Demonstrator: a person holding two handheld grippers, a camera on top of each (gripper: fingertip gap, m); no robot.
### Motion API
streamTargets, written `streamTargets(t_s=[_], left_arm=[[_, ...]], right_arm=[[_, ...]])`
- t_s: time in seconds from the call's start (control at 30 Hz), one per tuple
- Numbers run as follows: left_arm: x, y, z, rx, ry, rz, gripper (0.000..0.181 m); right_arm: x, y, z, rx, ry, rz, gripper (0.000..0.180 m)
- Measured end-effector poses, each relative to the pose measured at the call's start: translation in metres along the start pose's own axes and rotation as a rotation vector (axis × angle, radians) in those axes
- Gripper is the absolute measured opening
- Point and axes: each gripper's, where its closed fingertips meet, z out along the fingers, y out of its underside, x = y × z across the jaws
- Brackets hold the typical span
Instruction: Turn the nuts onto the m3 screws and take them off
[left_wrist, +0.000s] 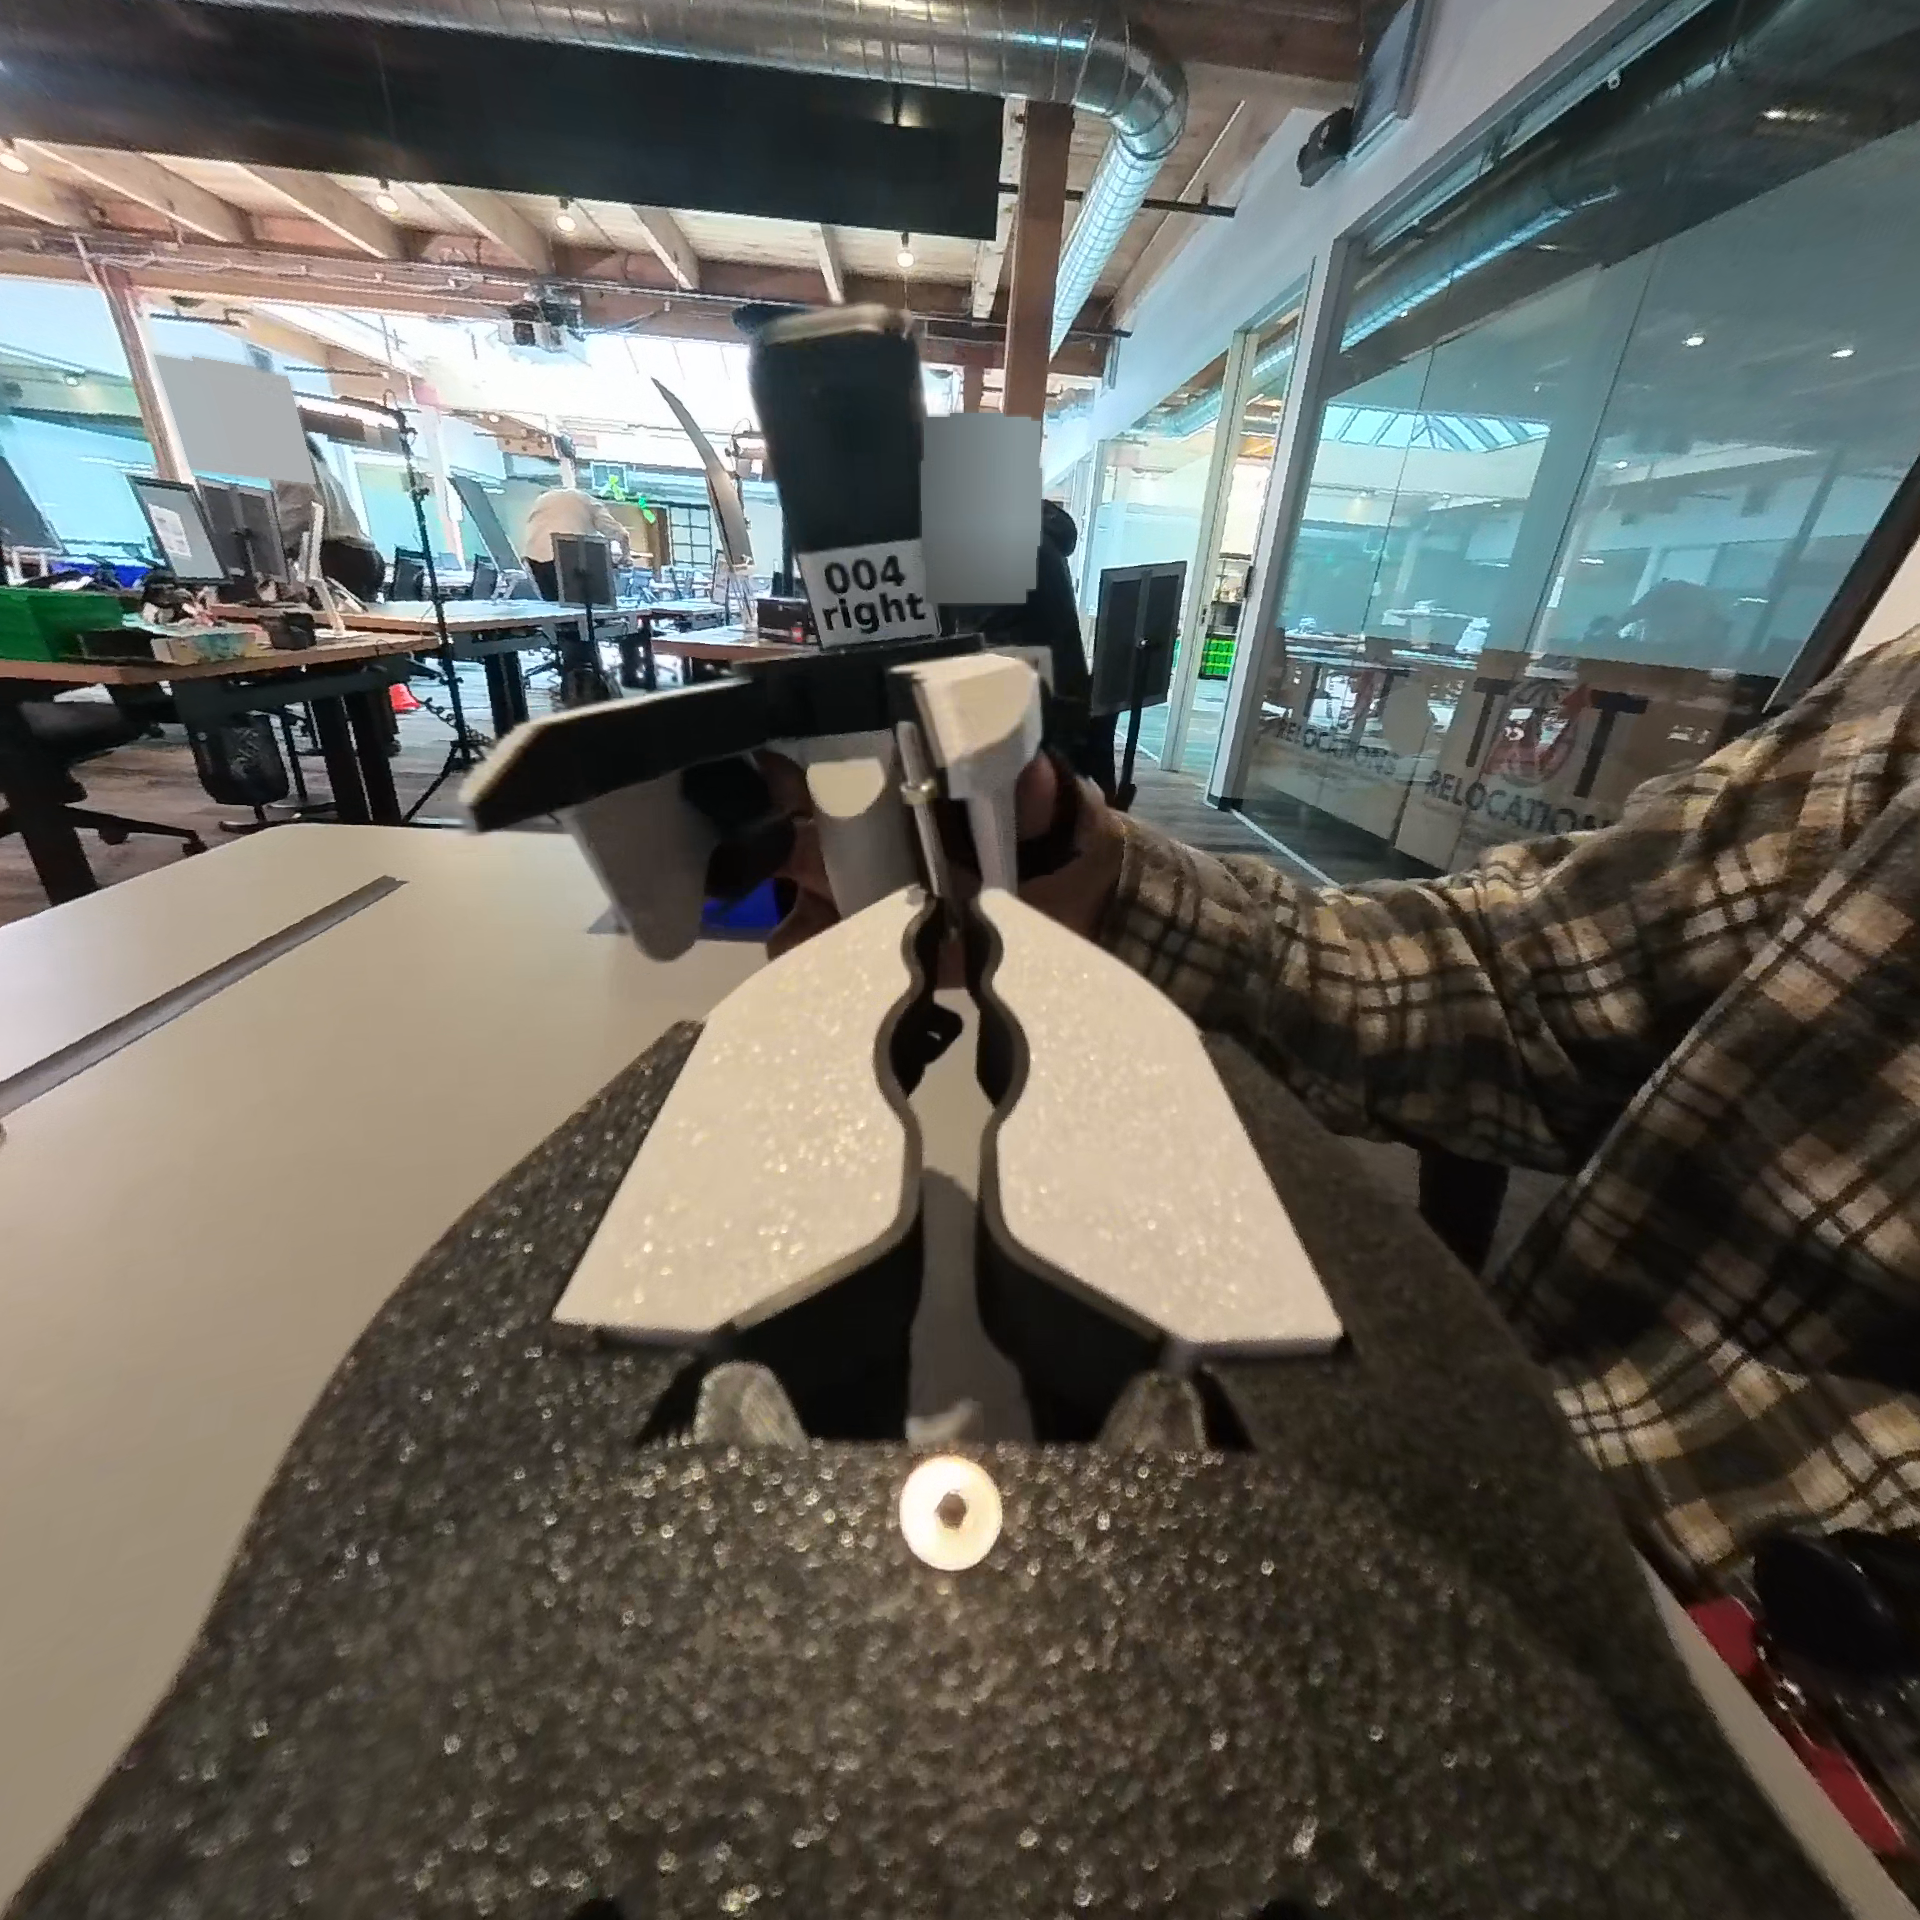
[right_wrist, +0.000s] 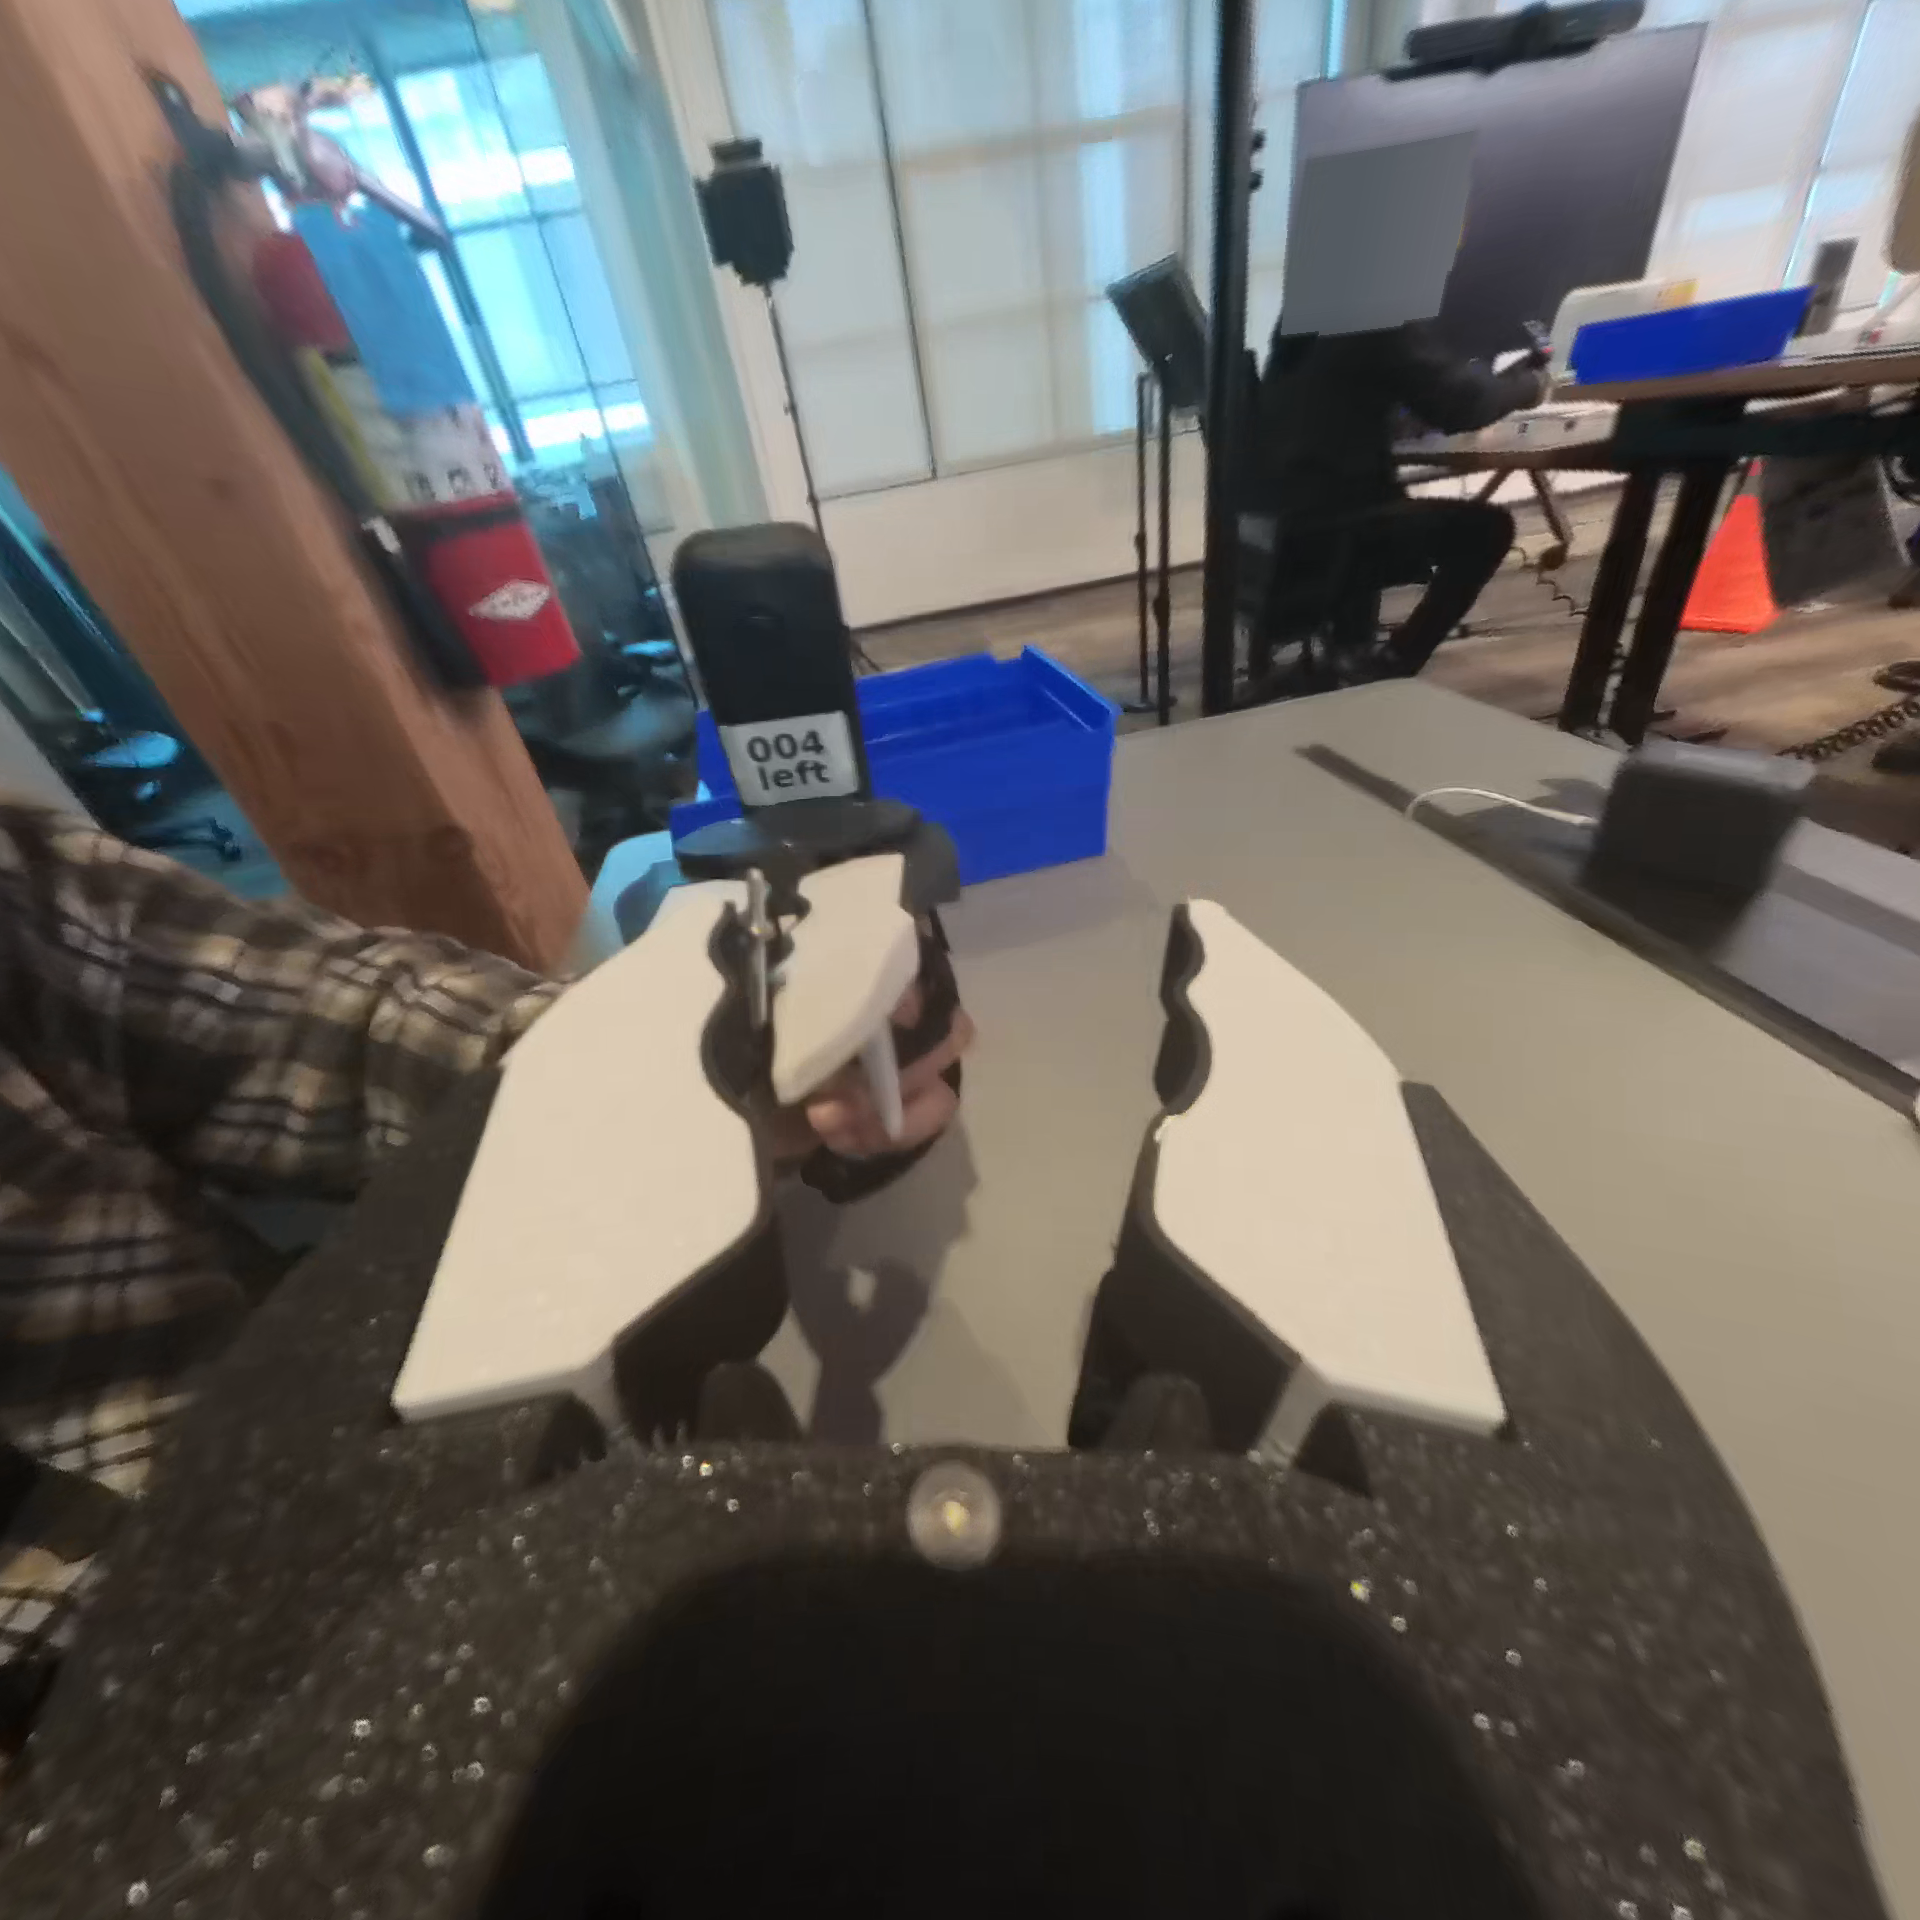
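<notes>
Jaws first: the left gripper (left_wrist: 948, 920) has its jaws pinched tight on a thin metal screw (left_wrist: 925, 831) that sticks up out of the tips, with a small nut (left_wrist: 914, 792) sitting partway up the shaft. Jaws on the right gripper (right_wrist: 956, 940) are spread wide with nothing between them, one white finger (right_wrist: 613, 1122) sitting just beside the screw (right_wrist: 756, 961). Both are held up over the grey bench (right_wrist: 1299, 935), with a blue bin (right_wrist: 997, 758) behind them.
</notes>
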Motion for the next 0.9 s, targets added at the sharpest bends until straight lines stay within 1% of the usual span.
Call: streamTargets(t_s=[0.03, 0.07, 0.13, 0.23, 0.3, 0.33, 0.37, 0.43, 0.5, 0.57, 0.67, 0.7, 0.73, 0.8, 0.9], left_arm=[[0.0, -0.001, -0.001, 0.006, 0.002, -0.001, 0.003], [0.0, -0.001, -0.002, 0.013, 0.005, -0.006, 0.003], [-0.002, 0.0, -0.002, 0.012, 0.003, -0.014, 0.003], [-0.002, 0.003, 0.0, 0.006, 0.005, -0.019, 0.003], [-0.001, 0.003, 0.0, 0.005, 0.007, -0.014, 0.003], [-0.001, 0.003, 0.0, 0.001, 0.002, -0.011, 0.003], [-0.002, 0.004, -0.001, -0.005, -0.007, -0.01, 0.004], [-0.003, 0.005, -0.004, 0.002, -0.011, -0.014, 0.004], [-0.006, 0.006, -0.005, 0.003, -0.018, -0.021, 0.003], [-0.007, 0.008, -0.005, -0.004, -0.016, -0.029, 0.003], [-0.007, 0.009, -0.005, -0.005, -0.021, -0.028, 0.003], [-0.008, 0.008, -0.006, -0.005, -0.024, -0.026, 0.004], [-0.008, 0.008, -0.006, -0.004, -0.024, -0.025, 0.003], [-0.01, 0.009, -0.006, -0.008, -0.027, -0.024, 0.004], [-0.009, 0.011, -0.005, -0.012, -0.021, -0.032, 0.004]], right_arm=[[0.003, -0.001, -0.005, 0.007, 0.007, 0.009, 0.076], [0.006, -0.003, -0.013, 0.02, 0.029, 0.014, 0.071], [0.004, -0.008, -0.018, 0.063, 0.018, 0.021, 0.07], [-0.008, -0.007, -0.007, 0.066, -0.035, 0.017, 0.072], [-0.006, -0.002, 0.0, 0.035, -0.025, 0.001, 0.071], [-0.002, 0.001, -0.001, 0.02, -0.008, -0.006, 0.07], [0.002, 0.001, -0.003, 0.019, 0.006, -0.006, 0.073], [0.011, 0.0, -0.011, 0.038, 0.034, 0.004, 0.068], [0.007, -0.003, -0.011, 0.078, -0.003, 0.019, 0.069], [-0.001, 0.0, -0.001, 0.073, -0.053, 0.023, 0.07], [0.006, 0.012, 0.003, 0.017, -0.016, -0.005, 0.07], [0.01, 0.011, -0.001, 0.032, -0.01, 0.002, 0.071], [0.013, 0.008, -0.007, 0.056, -0.007, 0.018, 0.067], [0.013, 0.001, -0.012, 0.116, -0.026, 0.048, 0.067], [0.003, 0.007, -0.001, 0.079, -0.067, 0.041, 0.069]])
